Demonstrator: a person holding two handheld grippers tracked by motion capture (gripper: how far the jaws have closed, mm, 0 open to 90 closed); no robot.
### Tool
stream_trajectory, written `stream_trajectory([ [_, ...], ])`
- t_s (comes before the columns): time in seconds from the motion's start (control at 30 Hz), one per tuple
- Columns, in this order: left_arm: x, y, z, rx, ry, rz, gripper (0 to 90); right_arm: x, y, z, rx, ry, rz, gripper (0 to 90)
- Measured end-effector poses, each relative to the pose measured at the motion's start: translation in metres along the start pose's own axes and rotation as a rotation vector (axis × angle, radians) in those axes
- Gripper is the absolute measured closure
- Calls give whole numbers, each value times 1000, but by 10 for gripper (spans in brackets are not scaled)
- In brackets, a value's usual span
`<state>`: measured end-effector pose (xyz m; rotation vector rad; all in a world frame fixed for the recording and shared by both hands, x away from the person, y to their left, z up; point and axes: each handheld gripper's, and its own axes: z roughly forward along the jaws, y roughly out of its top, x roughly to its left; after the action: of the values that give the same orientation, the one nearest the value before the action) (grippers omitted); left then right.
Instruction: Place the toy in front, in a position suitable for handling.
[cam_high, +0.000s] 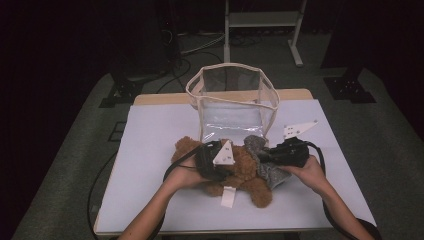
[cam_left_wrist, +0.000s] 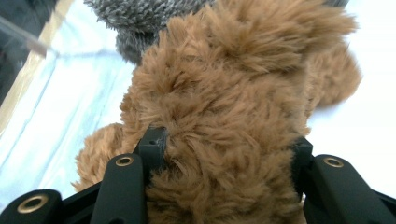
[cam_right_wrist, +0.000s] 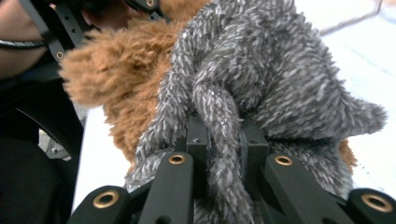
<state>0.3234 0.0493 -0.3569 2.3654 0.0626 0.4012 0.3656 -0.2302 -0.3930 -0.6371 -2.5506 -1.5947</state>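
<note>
A brown plush bear (cam_high: 245, 172) lies on the white table mat (cam_high: 150, 150), with a grey plush toy (cam_high: 267, 172) against its right side. My left gripper (cam_high: 212, 160) sits over the bear's middle; in the left gripper view its jaws press into the brown fur (cam_left_wrist: 219, 116) from both sides. My right gripper (cam_high: 282, 152) is shut on a limb of the grey toy (cam_right_wrist: 261, 79), whose grey fur is pinched between the jaws in the right gripper view. The brown bear (cam_right_wrist: 121, 79) shows behind it there.
A clear plastic bag with cream trim (cam_high: 232, 97) stands open just behind the toys. A white tag (cam_high: 227, 197) lies at the bear's near side. The mat has free room left and right. Cables trail off the table's left edge.
</note>
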Motion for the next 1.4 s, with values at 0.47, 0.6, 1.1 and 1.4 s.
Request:
stream_trajectory([
  [0.47, 1, 17, -8, -362, -165, -158, 495, 45, 23, -94, -36, -83, -150, 778],
  [0.6, -4, 16, 3, -359, -177, -165, 487, 46, 11, -85, -28, -24, -129, 778],
  [1.1, -6, -19, -51, -237, -13, -167, 89, 60, 82, 0, 75, 22, -260, 780],
  [1.4, -2, -37, -82, -259, 64, -134, 368, 76, 128, 45, 111, 65, -329, 781],
])
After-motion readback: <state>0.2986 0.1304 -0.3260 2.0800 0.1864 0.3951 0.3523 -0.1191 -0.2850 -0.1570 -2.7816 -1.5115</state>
